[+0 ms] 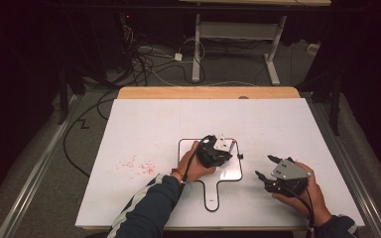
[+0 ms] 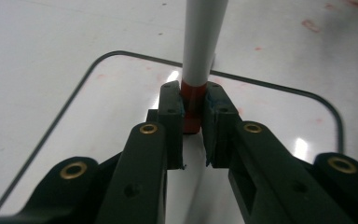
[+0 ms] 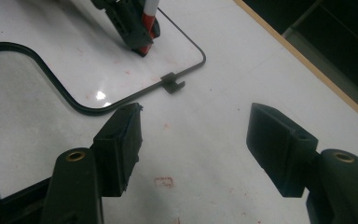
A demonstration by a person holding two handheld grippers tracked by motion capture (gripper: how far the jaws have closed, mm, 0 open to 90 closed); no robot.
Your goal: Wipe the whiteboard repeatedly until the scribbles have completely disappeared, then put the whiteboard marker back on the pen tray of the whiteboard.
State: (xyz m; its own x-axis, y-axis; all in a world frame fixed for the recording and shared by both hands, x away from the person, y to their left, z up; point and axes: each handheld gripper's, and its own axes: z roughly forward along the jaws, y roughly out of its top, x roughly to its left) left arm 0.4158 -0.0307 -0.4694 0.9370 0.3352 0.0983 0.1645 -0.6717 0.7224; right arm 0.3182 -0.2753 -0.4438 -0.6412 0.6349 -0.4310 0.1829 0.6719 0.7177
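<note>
1. Left tool (image 1: 217, 150) sits out over the middle of the surface, jaws drawn in tight, pads (image 2: 173, 116) clamping from both sides.
2. Left forearm reaches in from the bottom edge, in a dark sleeve with pale stripes, hand wrapped round the tool's body.
3. Right tool (image 1: 266, 167) rests low at the near right, jaws spread wide, nothing between them.
4. Right hand (image 1: 305, 196) grips from behind, cable trailing back.

Layout around the board

The board (image 1: 228, 171) lies on the worktop (image 1: 144, 119); the left tool (image 1: 217, 150) holds a marker (image 2: 198, 51) over it, the right tool (image 1: 267, 167) just right of it.
</note>
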